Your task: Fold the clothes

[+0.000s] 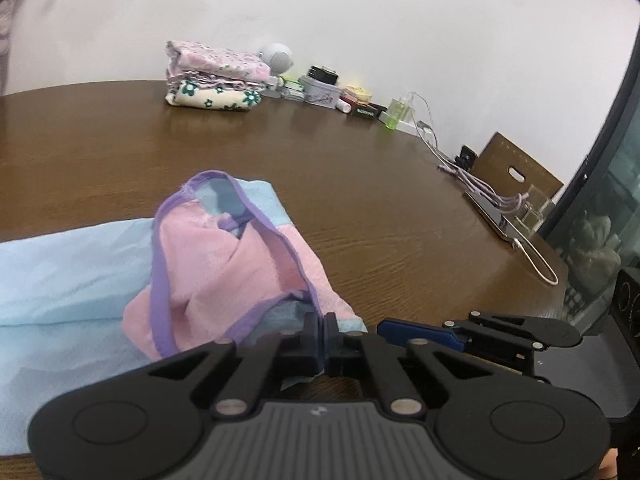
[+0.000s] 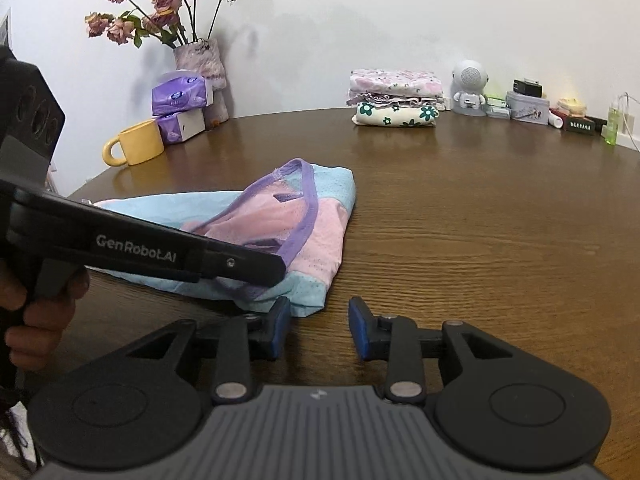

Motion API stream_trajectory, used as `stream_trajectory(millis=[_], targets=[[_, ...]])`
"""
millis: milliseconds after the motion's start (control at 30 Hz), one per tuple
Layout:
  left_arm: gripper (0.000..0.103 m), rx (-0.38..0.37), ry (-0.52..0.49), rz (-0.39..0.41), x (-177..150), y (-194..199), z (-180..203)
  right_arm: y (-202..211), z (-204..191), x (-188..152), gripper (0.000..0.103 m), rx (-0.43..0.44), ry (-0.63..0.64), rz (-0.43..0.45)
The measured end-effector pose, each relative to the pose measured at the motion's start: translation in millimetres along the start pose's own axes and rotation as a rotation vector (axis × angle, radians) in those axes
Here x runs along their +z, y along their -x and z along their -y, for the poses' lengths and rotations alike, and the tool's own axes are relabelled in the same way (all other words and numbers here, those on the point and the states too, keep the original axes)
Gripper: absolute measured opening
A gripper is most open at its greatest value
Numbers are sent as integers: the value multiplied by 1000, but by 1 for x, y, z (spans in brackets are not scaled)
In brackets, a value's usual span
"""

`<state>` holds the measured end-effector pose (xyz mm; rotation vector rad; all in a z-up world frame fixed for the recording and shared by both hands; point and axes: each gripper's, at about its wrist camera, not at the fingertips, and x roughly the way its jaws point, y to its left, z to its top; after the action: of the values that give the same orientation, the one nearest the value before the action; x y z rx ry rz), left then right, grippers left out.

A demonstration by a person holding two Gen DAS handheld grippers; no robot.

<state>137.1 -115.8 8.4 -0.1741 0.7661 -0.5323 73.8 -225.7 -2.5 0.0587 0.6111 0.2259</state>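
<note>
A small garment [image 1: 224, 264] of light blue and pink mesh with purple trim lies crumpled on the brown wooden table [image 1: 380, 184]. My left gripper [image 1: 324, 336] is shut on the garment's near edge, with cloth pinched between its pads. In the right wrist view the garment [image 2: 320, 236] lies left of centre, and the left gripper [image 2: 276, 274] reaches in from the left onto it, held by a hand [image 2: 36, 320]. My right gripper [image 2: 318, 328] stands open just in front of the garment's near corner, with bare table between its fingers. The left wrist view shows the right gripper [image 1: 386, 328] close beside the left one.
A stack of folded clothes [image 2: 396, 98] sits at the back by the wall. A yellow mug [image 2: 136, 144], tissue packs [image 2: 180, 96] and a vase of dried roses [image 2: 200, 60] stand back left. A white speaker figure [image 2: 470, 88], small boxes and cables [image 1: 492, 200] line the right side.
</note>
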Motion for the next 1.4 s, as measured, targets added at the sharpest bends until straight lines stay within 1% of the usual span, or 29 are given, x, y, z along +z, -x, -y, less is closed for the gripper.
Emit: stream_trajectory(millis=[133, 200, 233, 300, 367, 467, 533, 600, 733, 800, 867, 967, 1067, 1233, 1300, 1333, 1367, 1400], targets=[[1, 12, 26, 18, 0, 5, -5, -5, -4, 3, 32, 8, 17, 2], [1, 17, 41, 23, -1, 7, -8, -6, -9, 3, 25, 8, 36, 1], [1, 18, 42, 23, -1, 7, -9, -7, -11, 3, 23, 6, 47, 0], [1, 19, 45, 18, -2, 8, -11, -8, -14, 2, 17, -6, 73, -9], [1, 23, 41, 14, -4, 7, -11, -8, -17, 2, 15, -19, 94, -13], [2, 16, 48, 8, -4, 7, -12, -8, -18, 2, 16, -21, 105, -18], [5, 3, 44, 28, -1, 13, -11, -3, -15, 4, 17, -2, 84, -18], [7, -10, 39, 48, 2, 19, -10, 4, -9, 8, 17, 21, 55, -4], [8, 10, 11, 80, 15, 24, -6, 9, 2, 21, 17, 29, 21, 24], [10, 35, 16, 74, 25, 19, -7, 4, 6, 30, 17, 10, 29, 30], [16, 54, 35, 66, 38, 12, -10, -4, 10, 40, 17, 2, 33, 33], [20, 62, 73, 63, 55, 0, -14, -18, 15, 56, 17, -5, 31, 39], [24, 86, 87, 54, 69, -16, -18, -33, 20, 64, 17, 3, 22, 37], [23, 136, 140, 25, 80, -44, -35, -57, 30, 67, 17, 50, -18, 0], [16, 129, 158, 11, 79, -51, -43, -62, 34, 66, 17, 68, -34, -9], [3, 116, 161, 9, 78, -53, -45, -64, 36, 65, 17, 77, -44, -15], [3, 102, 164, 7, 77, -55, -47, -66, 37, 64, 19, 85, -54, -21], [2, 106, 161, 9, 75, -55, -48, -68, 38, 64, 20, 93, -63, -27]])
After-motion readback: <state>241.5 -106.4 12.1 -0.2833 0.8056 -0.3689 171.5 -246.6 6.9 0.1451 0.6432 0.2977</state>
